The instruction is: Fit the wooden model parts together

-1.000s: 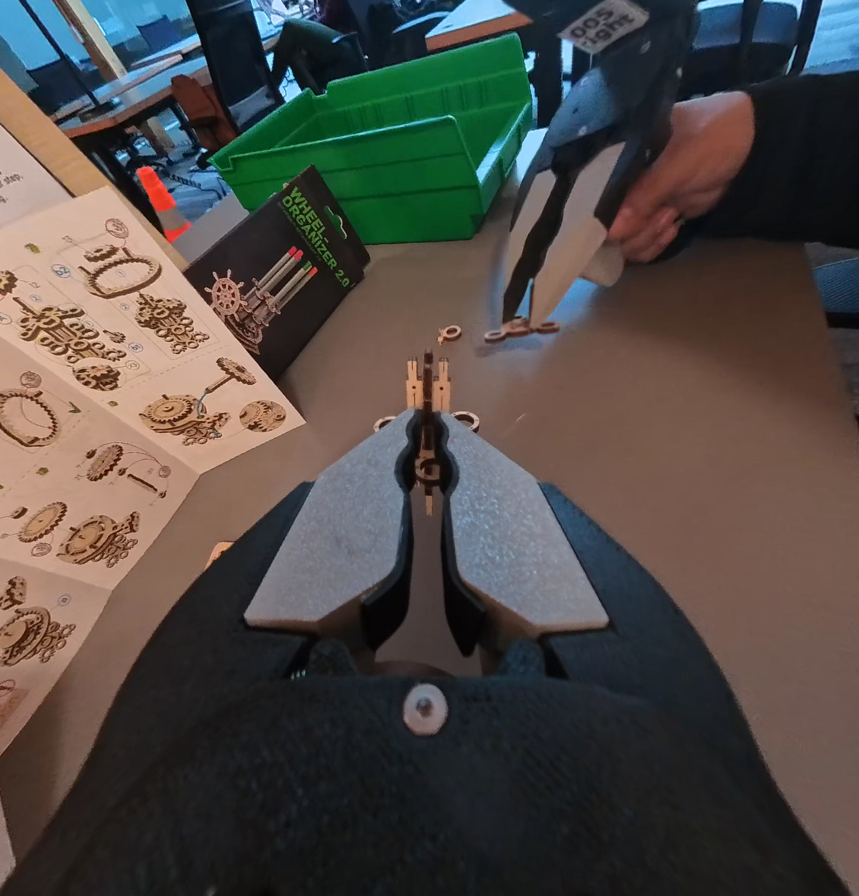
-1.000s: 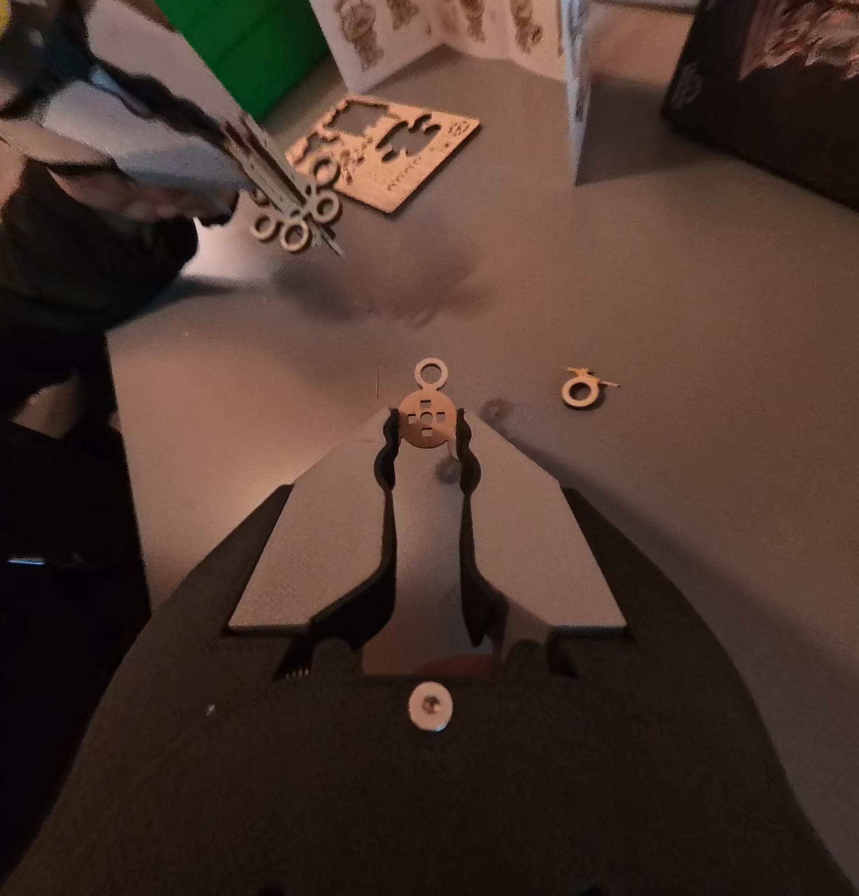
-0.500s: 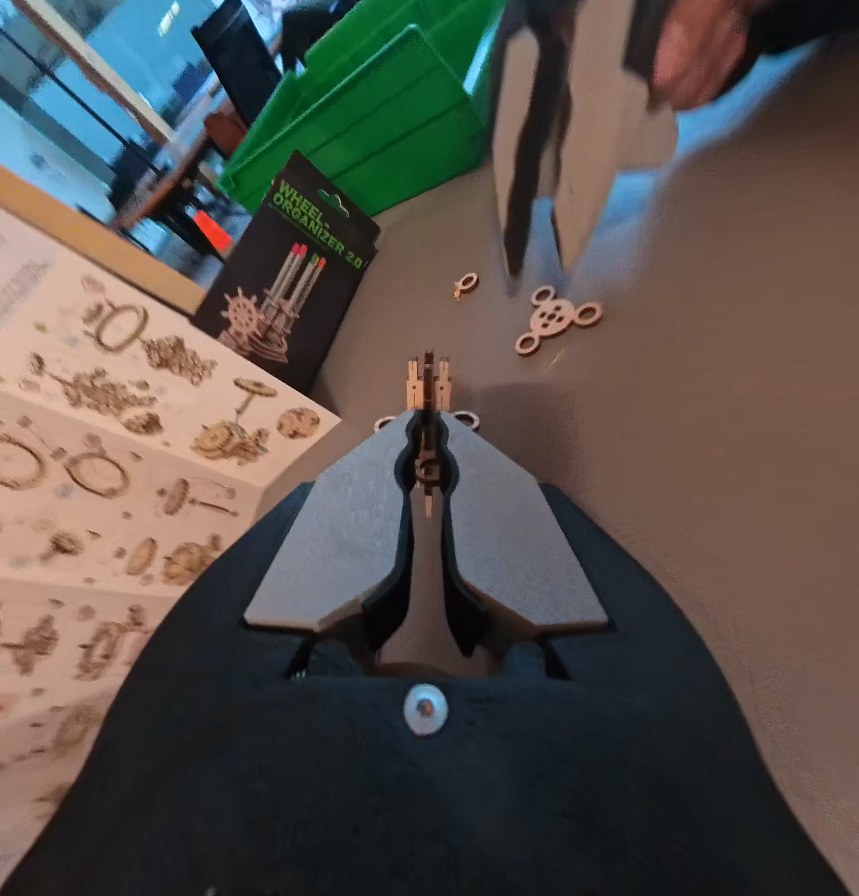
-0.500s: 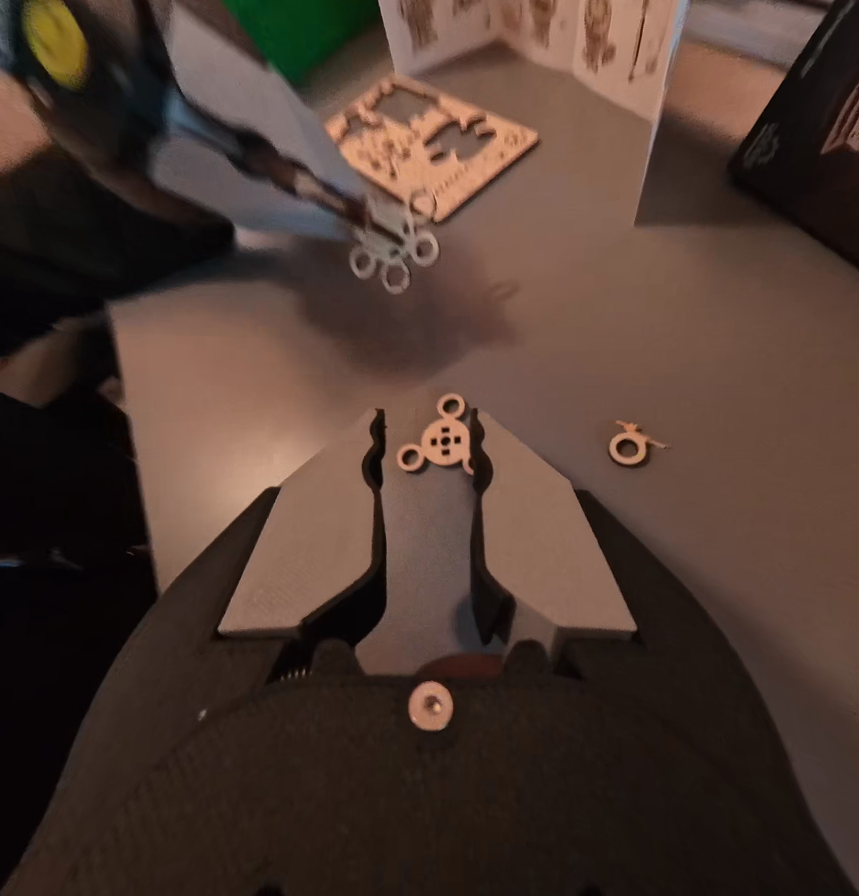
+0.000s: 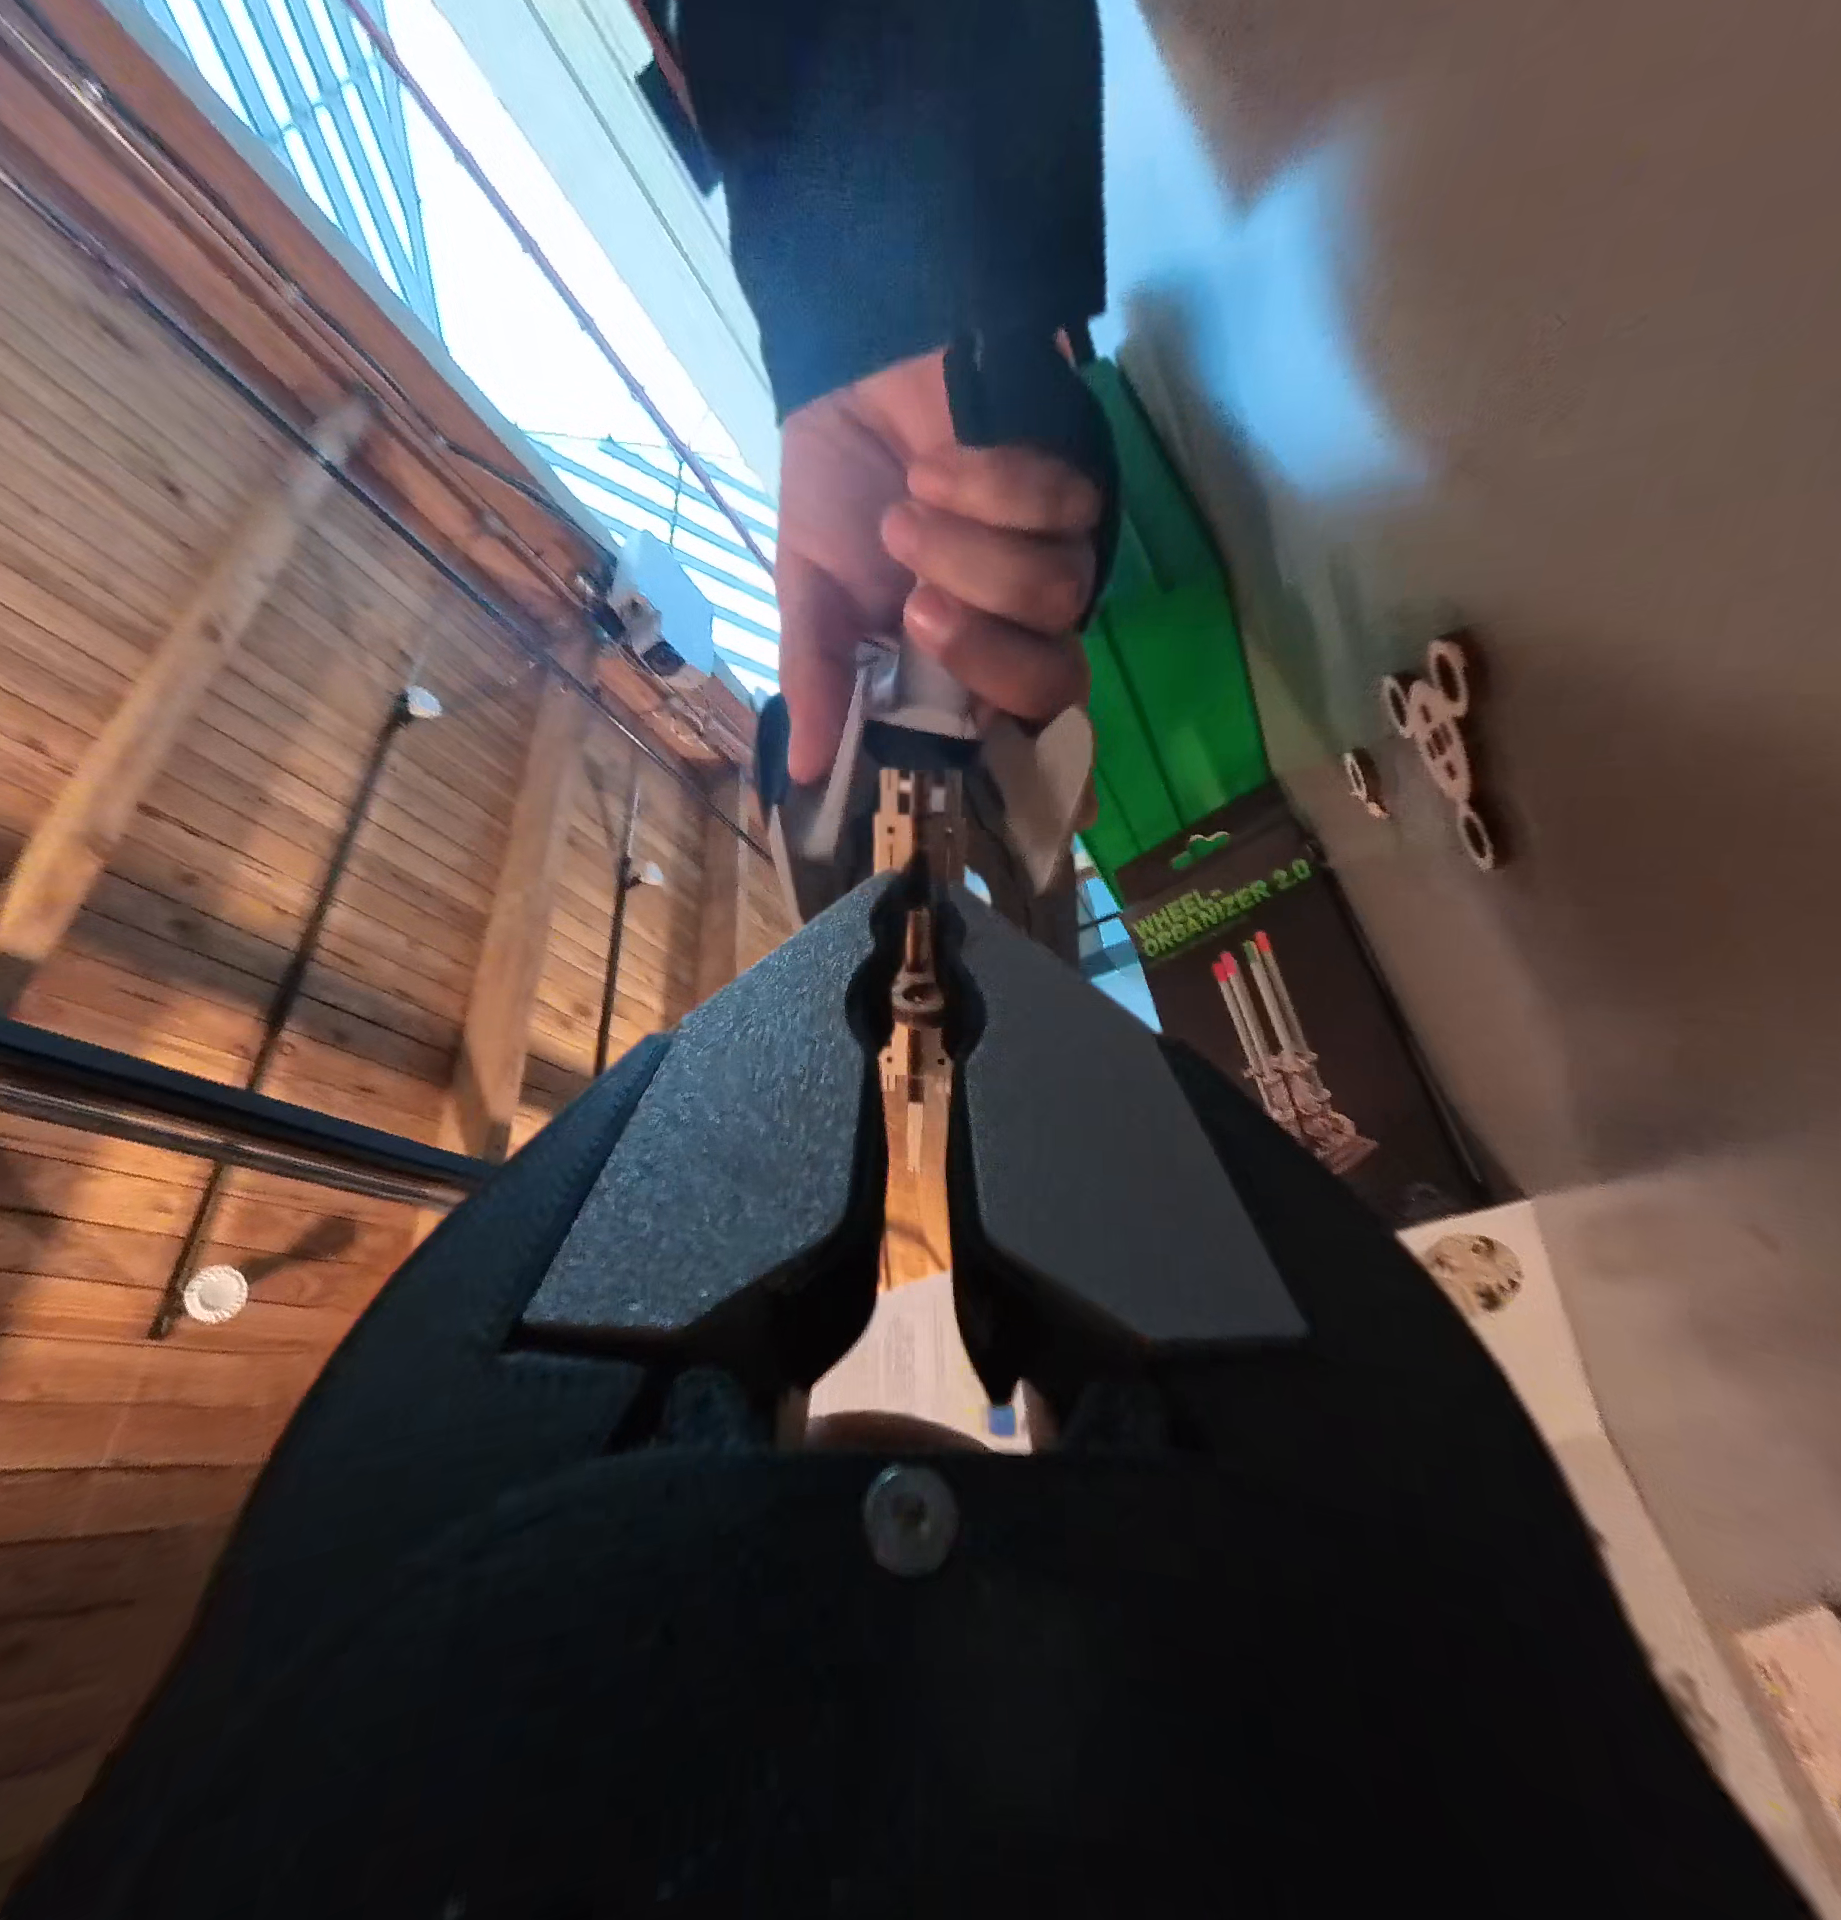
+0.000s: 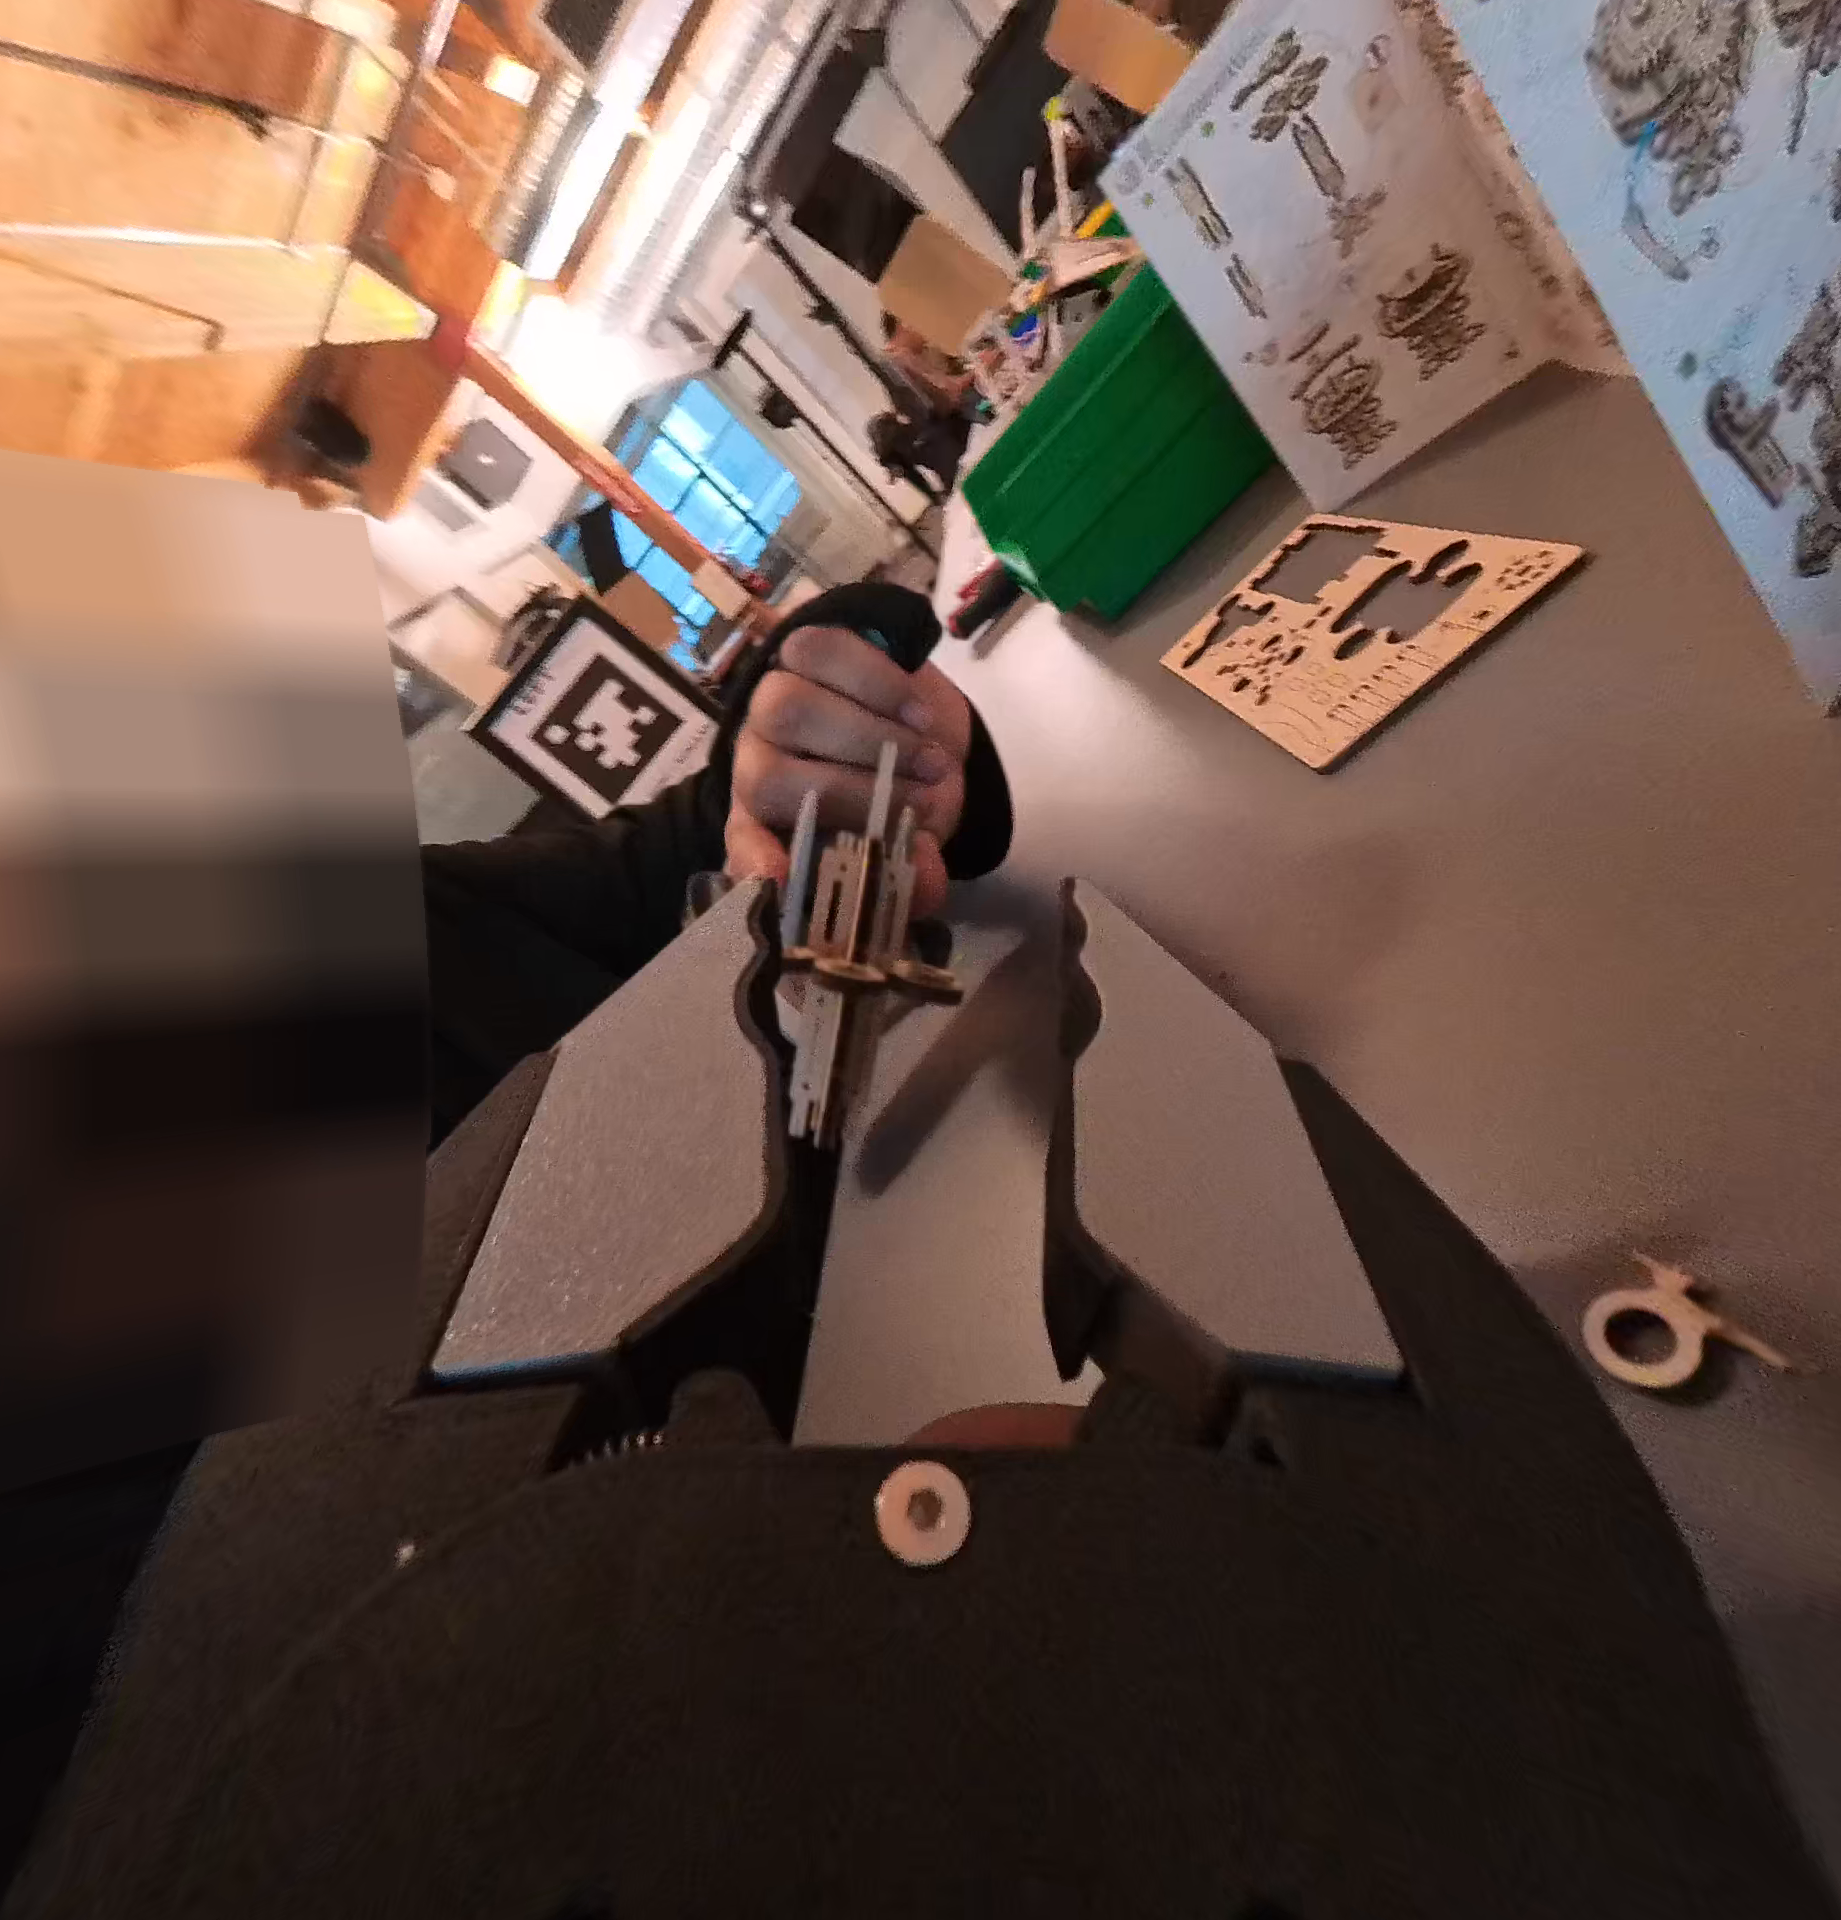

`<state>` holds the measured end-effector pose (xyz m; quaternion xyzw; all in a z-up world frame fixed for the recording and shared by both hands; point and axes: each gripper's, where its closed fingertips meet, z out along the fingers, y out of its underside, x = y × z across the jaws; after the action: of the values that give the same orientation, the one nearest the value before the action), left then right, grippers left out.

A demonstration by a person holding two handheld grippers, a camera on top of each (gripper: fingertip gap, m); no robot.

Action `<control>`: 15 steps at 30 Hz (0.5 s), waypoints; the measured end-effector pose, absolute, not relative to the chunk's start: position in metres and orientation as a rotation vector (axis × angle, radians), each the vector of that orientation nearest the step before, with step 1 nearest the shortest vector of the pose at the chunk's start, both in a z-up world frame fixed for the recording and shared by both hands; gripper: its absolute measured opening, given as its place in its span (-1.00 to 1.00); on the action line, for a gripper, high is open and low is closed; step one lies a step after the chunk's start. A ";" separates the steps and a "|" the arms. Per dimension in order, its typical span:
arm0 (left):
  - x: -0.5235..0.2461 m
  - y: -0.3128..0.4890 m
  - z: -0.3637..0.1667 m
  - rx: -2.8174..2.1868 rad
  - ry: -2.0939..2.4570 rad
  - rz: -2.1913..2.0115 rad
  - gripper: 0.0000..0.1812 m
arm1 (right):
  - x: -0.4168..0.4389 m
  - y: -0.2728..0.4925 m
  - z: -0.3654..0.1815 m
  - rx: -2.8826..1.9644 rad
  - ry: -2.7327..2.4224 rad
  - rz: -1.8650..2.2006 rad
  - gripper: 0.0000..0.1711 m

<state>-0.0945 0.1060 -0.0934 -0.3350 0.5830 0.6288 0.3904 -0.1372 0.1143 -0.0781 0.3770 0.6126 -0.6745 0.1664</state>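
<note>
My left gripper [image 5: 916, 904] is shut on a small wooden assembly [image 5: 911, 831] and holds it in the air, tip forward. The right gripper [image 5: 926, 774], held by a hand, faces it with its fingers spread around the assembly's far end. In the right wrist view my right gripper [image 6: 908, 925] is open. The assembly [image 6: 854, 925] sits between its fingers, close to the left finger [image 6: 687, 1122], with its ringed disc edge-on. A loose three-looped wooden disc [image 5: 1441, 743] and a small ring piece [image 6: 1643, 1345] lie on the grey table [image 6: 1415, 987].
A punched-out wooden sheet [image 6: 1373, 634], a green bin [image 6: 1103, 468] and a folded instruction sheet [image 6: 1518, 208] stand farther along the table. A black product box [image 5: 1280, 1018] stands beside the bin. A black-and-white marker board [image 6: 609, 717] is behind the left hand. Across from one pair of fingers to the other is roughly 5 cm.
Both grippers rose off the table and tilted to face each other. The right gripper left the three-looped disc on the table and now stands open around the assembly's tip.
</note>
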 end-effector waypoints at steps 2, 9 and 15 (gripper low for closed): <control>-0.093 0.110 -0.098 -0.836 1.538 1.576 -1.00 | -0.139 0.118 -0.072 1.016 1.706 -1.909 -0.44; -0.095 0.117 -0.115 -0.799 1.718 1.520 -1.00 | -0.124 0.103 -0.091 0.838 1.902 -1.719 -0.67; -0.108 0.123 -0.120 -0.808 1.741 1.553 -0.99 | -0.132 0.109 -0.096 0.864 2.002 -1.805 -0.81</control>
<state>-0.1084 0.1229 -0.1199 -0.3091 0.6655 0.5939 0.3300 -0.1317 0.1088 -0.0957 0.3014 0.6986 -0.6301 0.1549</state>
